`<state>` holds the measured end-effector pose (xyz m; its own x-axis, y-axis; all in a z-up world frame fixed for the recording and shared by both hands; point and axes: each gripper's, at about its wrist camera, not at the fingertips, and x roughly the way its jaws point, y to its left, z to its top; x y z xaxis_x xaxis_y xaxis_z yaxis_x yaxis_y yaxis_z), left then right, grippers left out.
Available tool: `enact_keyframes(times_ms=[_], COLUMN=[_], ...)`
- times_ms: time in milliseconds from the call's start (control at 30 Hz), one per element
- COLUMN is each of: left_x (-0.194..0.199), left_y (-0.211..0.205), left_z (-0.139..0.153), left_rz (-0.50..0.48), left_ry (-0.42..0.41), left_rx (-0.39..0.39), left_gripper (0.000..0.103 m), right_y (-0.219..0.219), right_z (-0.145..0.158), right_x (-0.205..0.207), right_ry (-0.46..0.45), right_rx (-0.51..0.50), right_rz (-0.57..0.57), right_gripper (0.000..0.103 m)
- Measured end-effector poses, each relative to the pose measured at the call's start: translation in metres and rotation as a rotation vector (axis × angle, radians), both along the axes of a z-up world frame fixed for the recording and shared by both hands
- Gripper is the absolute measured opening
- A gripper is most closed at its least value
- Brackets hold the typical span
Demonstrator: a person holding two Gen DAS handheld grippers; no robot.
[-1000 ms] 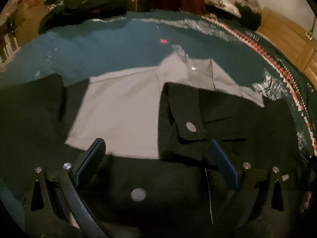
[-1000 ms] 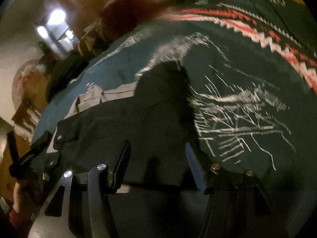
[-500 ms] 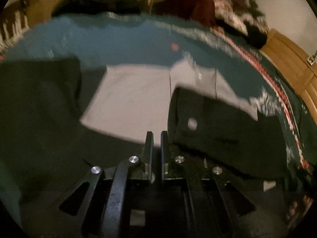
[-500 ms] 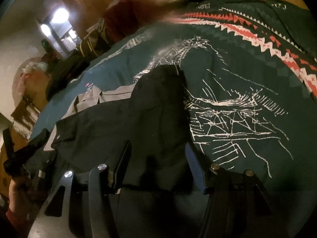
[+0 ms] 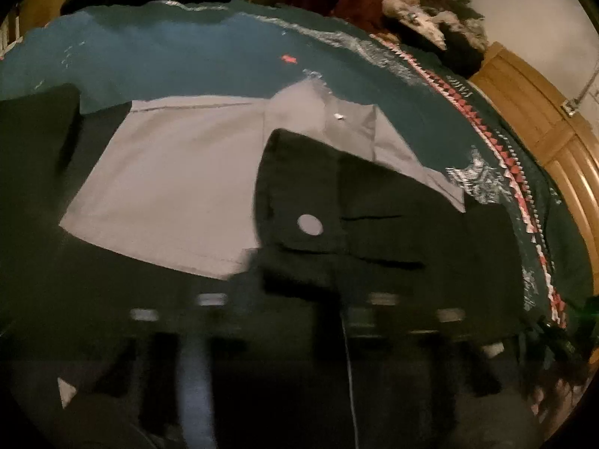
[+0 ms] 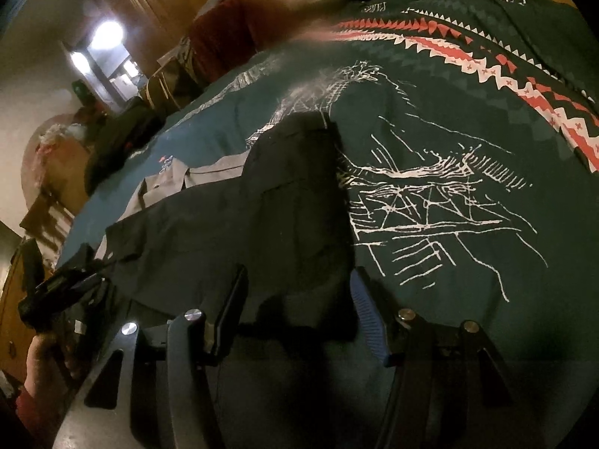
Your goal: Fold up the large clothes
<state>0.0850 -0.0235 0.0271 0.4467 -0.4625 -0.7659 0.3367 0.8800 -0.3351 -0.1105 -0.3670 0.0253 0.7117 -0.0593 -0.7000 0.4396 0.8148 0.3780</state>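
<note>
My left gripper (image 5: 295,307) jaws just squeezed onto the black jacket (image 5: 393,224) hem; right gripper (image 6: 295,299) jaws spread, so I'd grab that corner evenly.

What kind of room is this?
Probably a bedroom. The black-and-grey garment lies on a wide teal patterned bedspread, more clothes are heaped at its far edge, and wood-panelled doors, perhaps a wardrobe, stand alongside.

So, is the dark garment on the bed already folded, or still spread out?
Partly folded. The dark garment has one black panel laid over its grey lining, but the rest still lies spread on the teal bedspread.
</note>
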Motion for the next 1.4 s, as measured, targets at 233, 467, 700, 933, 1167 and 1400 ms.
enact_keyframes(times_ms=[233, 467, 700, 933, 1167, 1400], left_x=[-0.029, -0.028, -0.037, -0.049, -0.037, -0.025], left_y=[0.012, 0.025, 0.044, 0.082, 0.171, 0.298], left_z=[0.033, -0.013, -0.004, 0.036, 0.047, 0.046], left_rz=[0.02, 0.013, 0.048, 0.112, 0.282, 0.525], left_ry=[-0.11, -0.012, -0.035, -0.137, -0.186, -0.182], left_rx=[-0.059, 0.034, -0.011, -0.014, 0.043, 0.071], left_gripper=[0.006, 0.007, 0.018, 0.046, 0.052, 0.083], right_y=[0.004, 0.007, 0.025, 0.067, 0.096, 0.112], right_z=[0.011, 0.027, 0.046, 0.037, -0.02, -0.004], right_x=[-0.001, 0.0, 0.031, 0.176, 0.277, 0.261], right_ry=[-0.023, -0.034, -0.061, -0.055, 0.105, 0.099], right_rx=[-0.033, -0.076, -0.084, 0.058, 0.115, 0.026], right_rz=[0.008, 0.041, 0.115, 0.336, 0.407, 0.376], right_gripper=[0.055, 0.05, 0.05, 0.03, 0.026, 0.029])
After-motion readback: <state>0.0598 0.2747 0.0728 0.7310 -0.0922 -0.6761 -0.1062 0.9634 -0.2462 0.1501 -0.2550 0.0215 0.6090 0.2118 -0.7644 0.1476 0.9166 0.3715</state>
